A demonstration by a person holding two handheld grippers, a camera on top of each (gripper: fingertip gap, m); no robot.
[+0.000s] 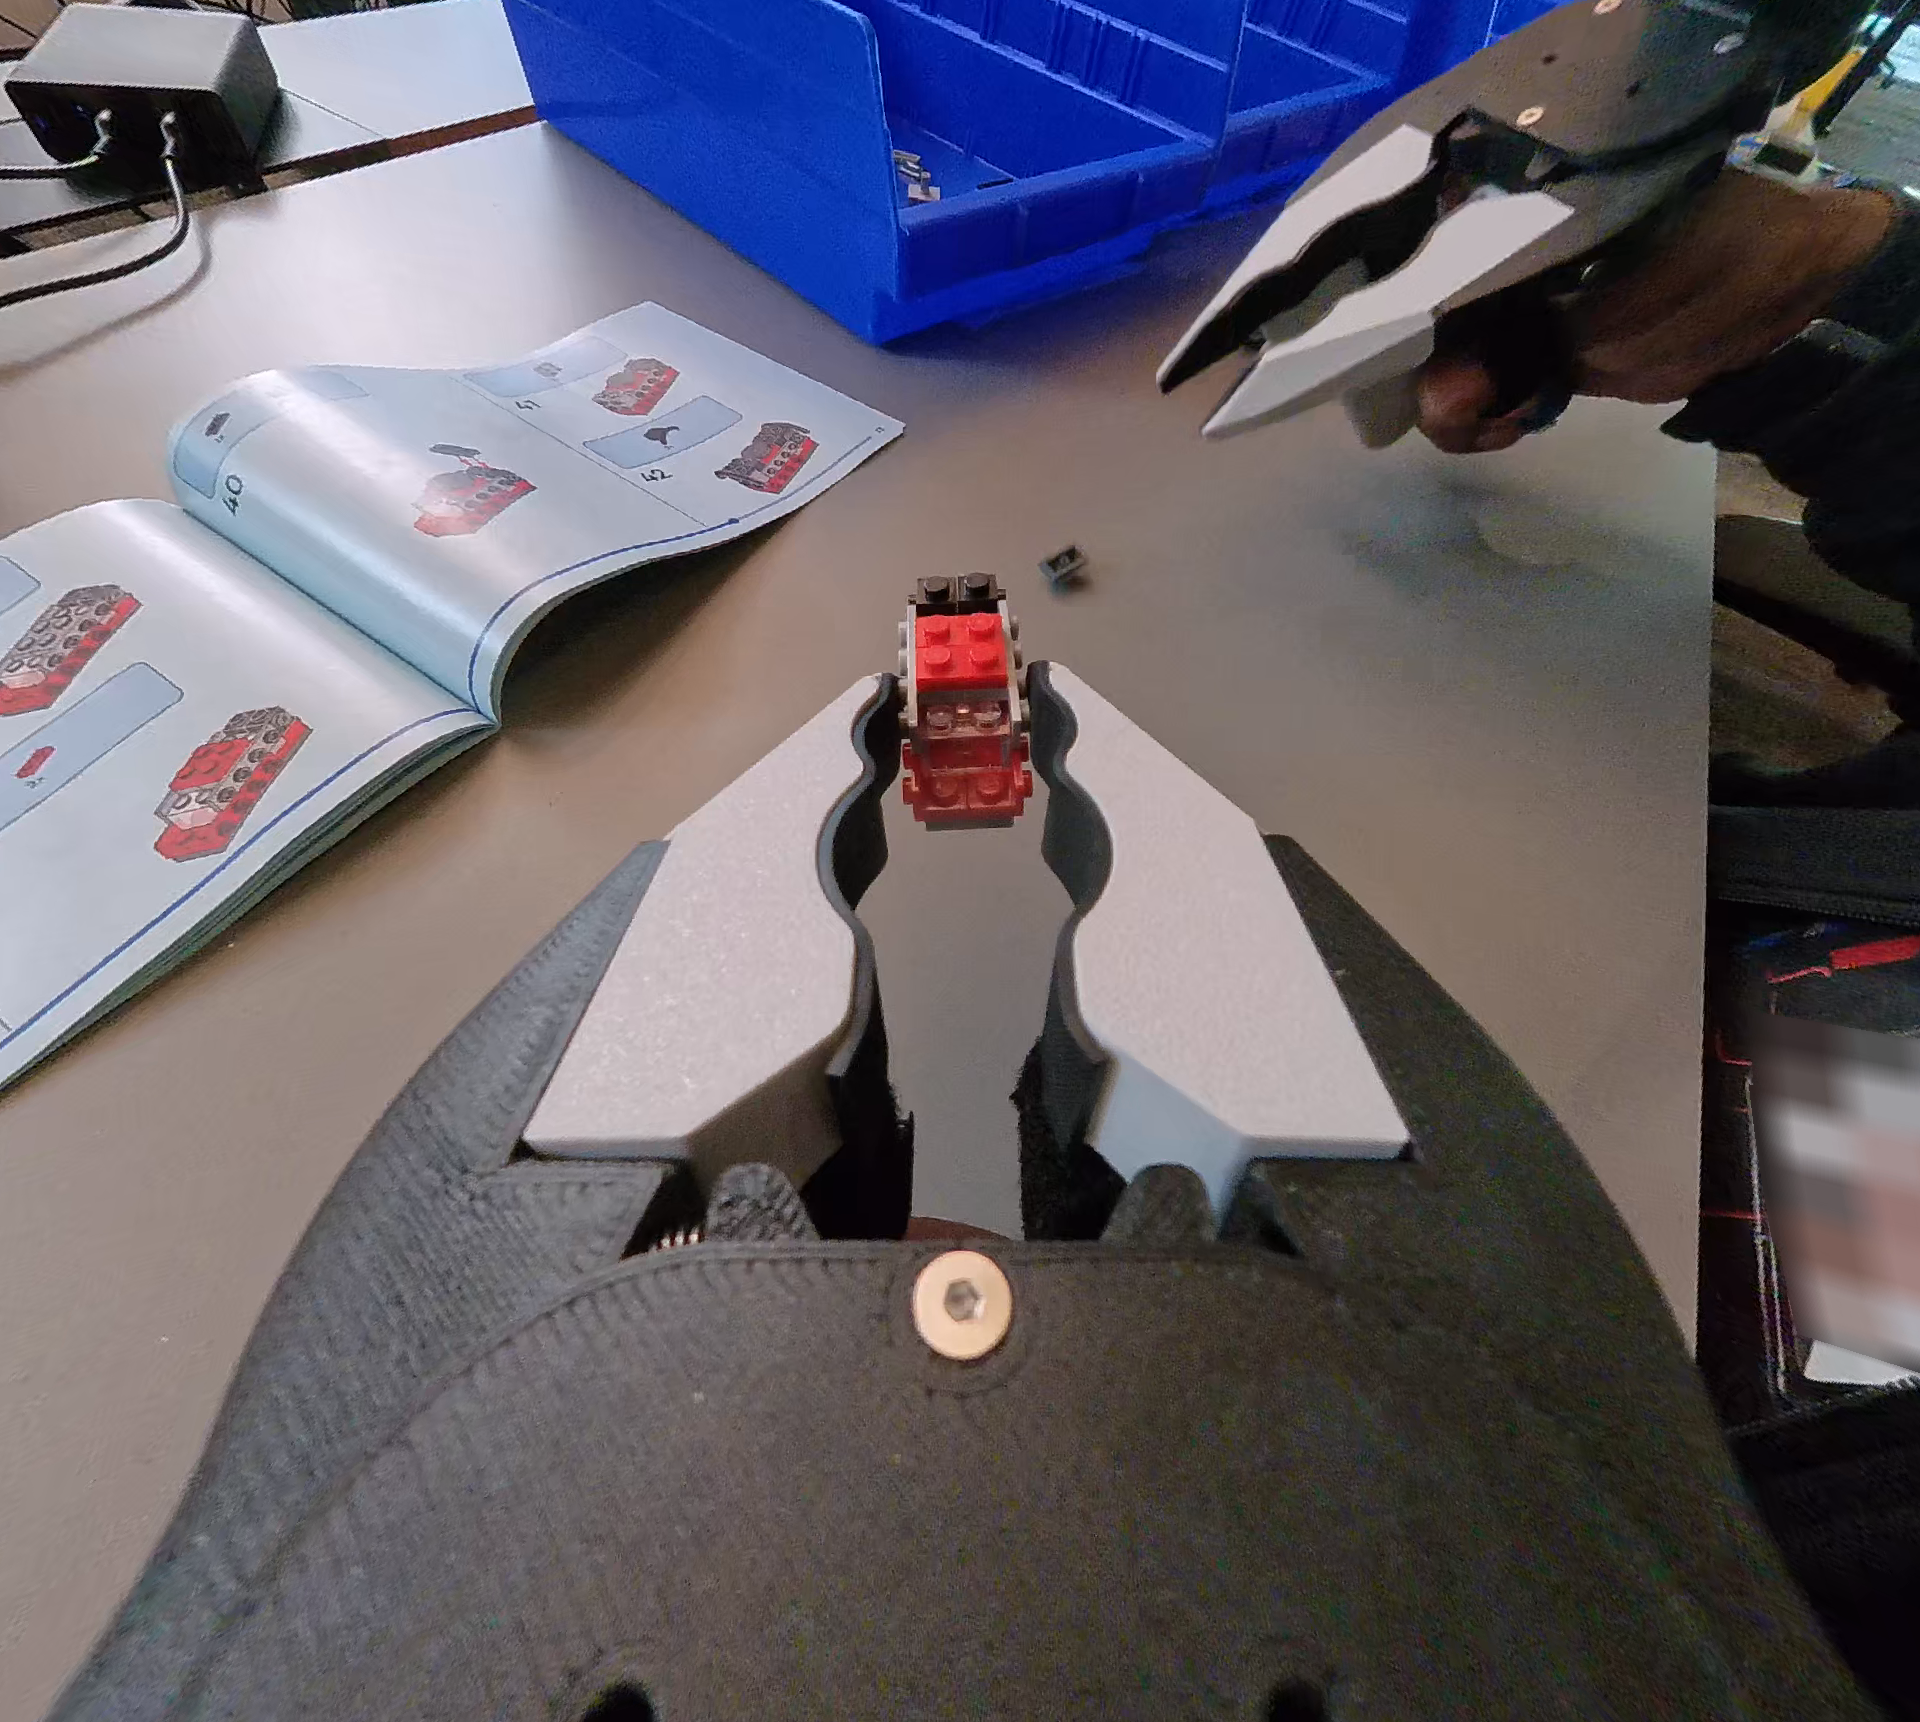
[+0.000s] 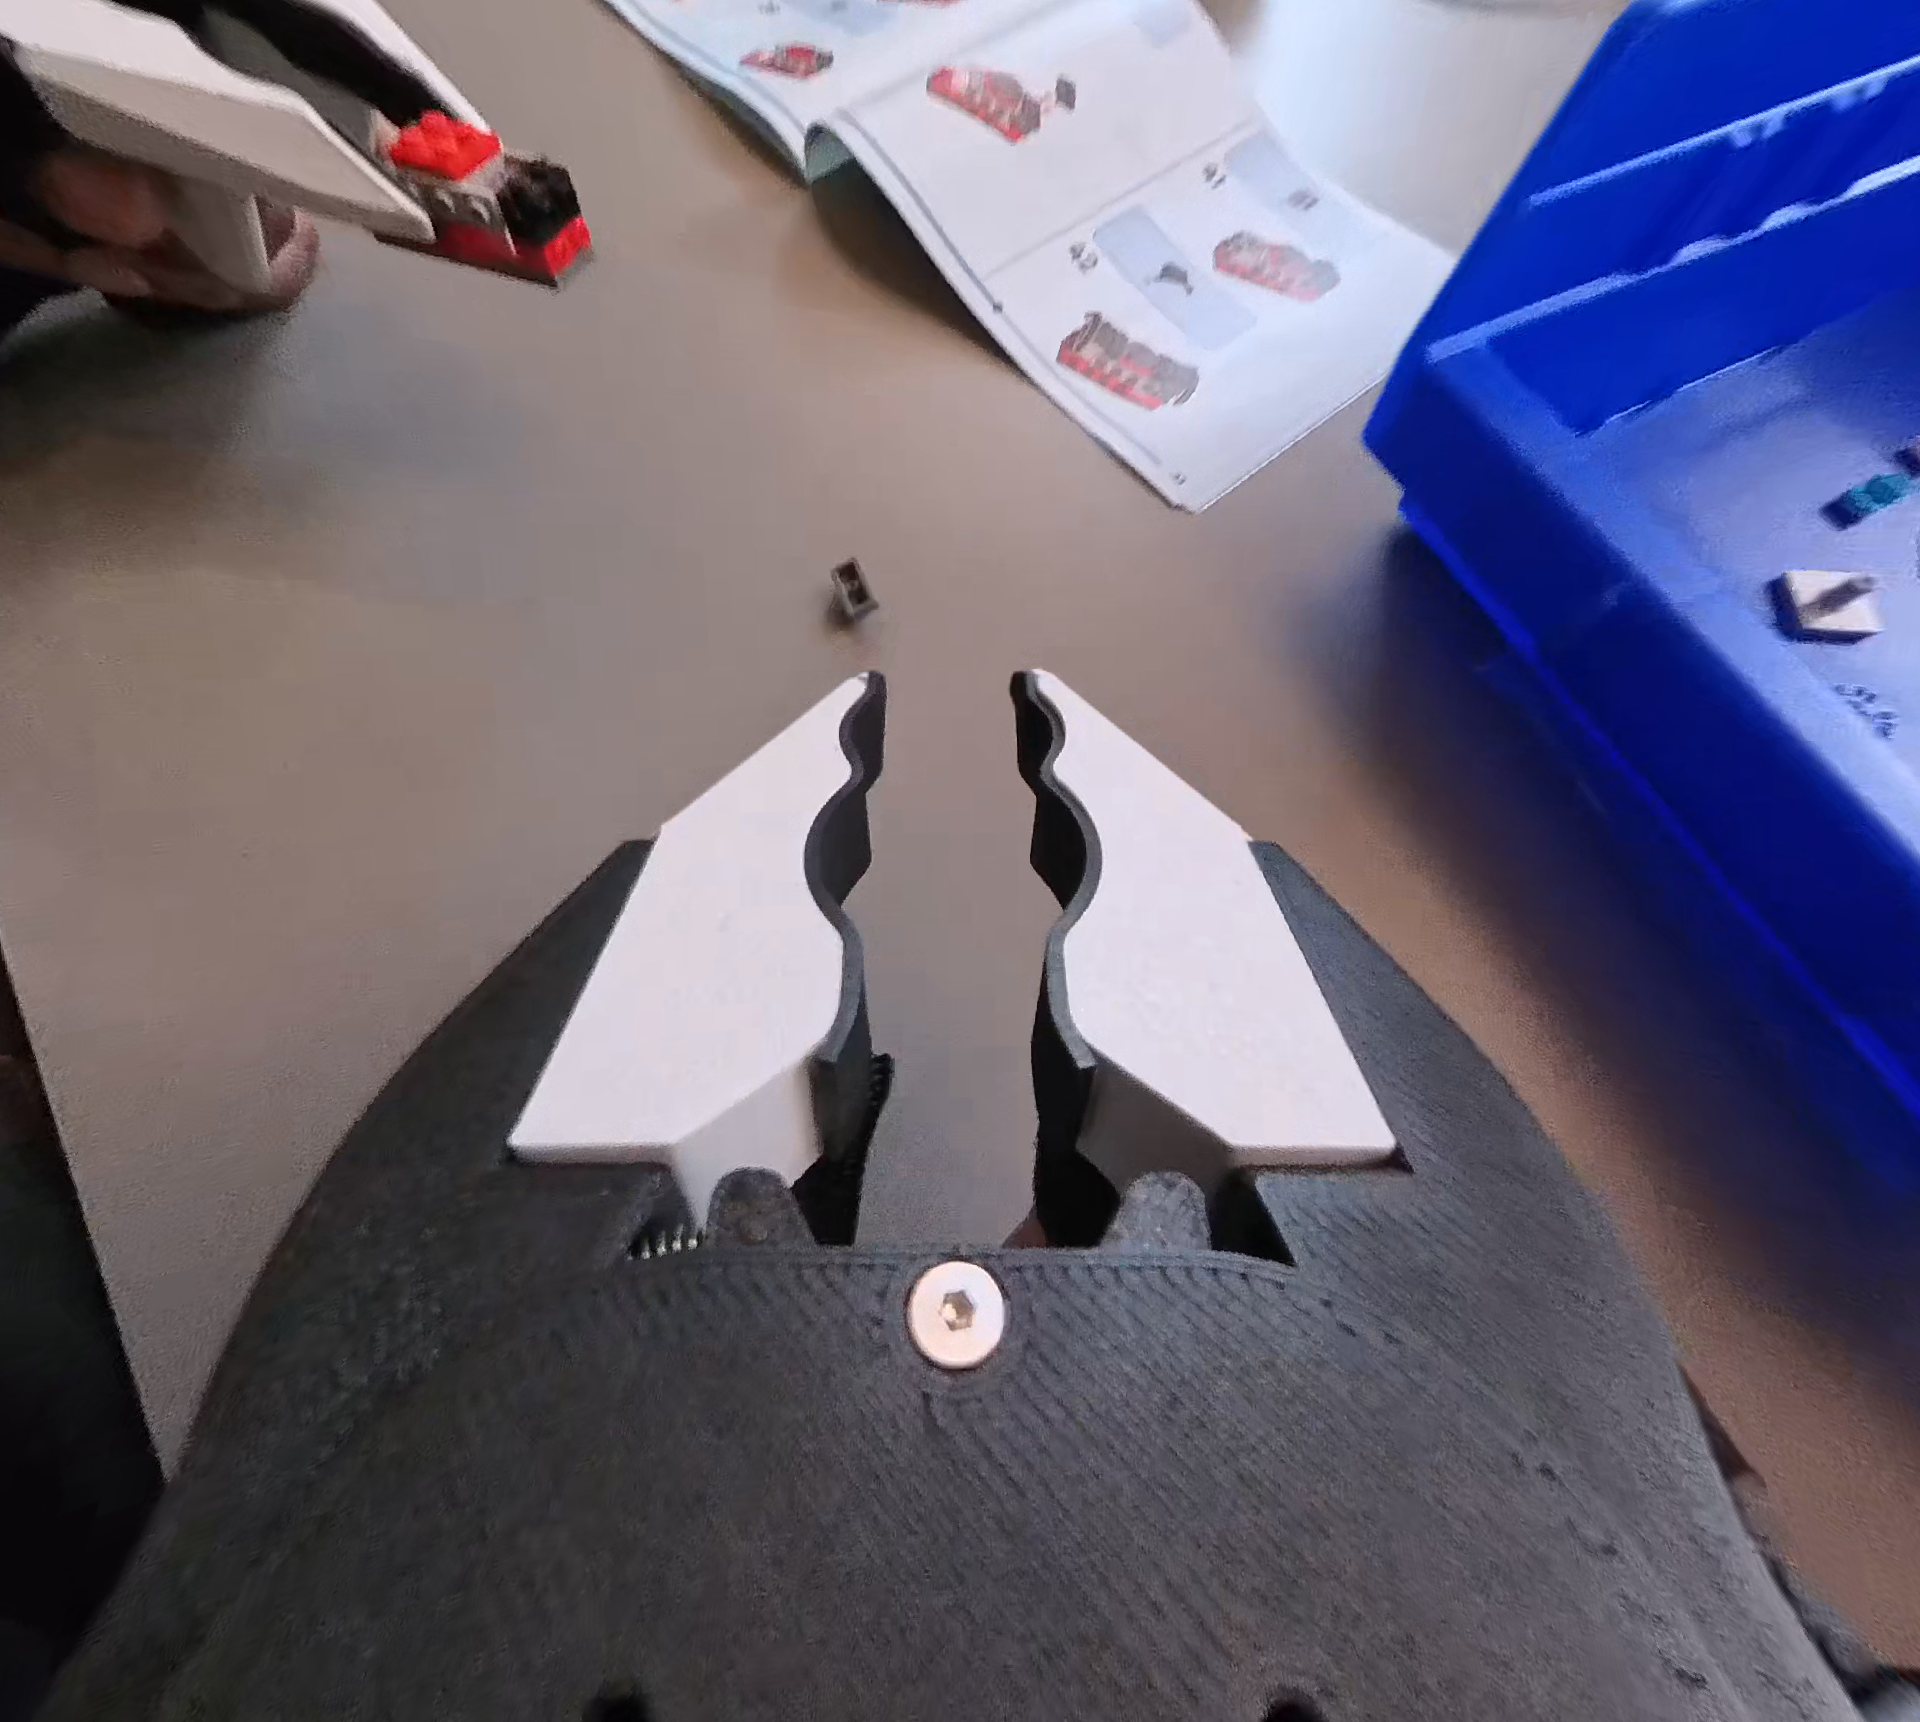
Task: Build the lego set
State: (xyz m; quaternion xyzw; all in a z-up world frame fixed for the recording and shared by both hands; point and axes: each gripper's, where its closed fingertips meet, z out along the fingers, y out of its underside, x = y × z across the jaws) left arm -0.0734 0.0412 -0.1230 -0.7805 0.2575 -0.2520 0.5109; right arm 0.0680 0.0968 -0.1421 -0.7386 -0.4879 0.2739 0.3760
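One loose dark piece lies mid-bench, so we judge the build partly done, with that piece and the parts in the blue bin left to add. Our left gripper is clamped on the small red, grey and black model, above the bench. Our right gripper, fingers apart and empty, sits just short of the loose piece.

Red, grey and black lego model held off table; small dark grey brick loose on tabletop nearby.
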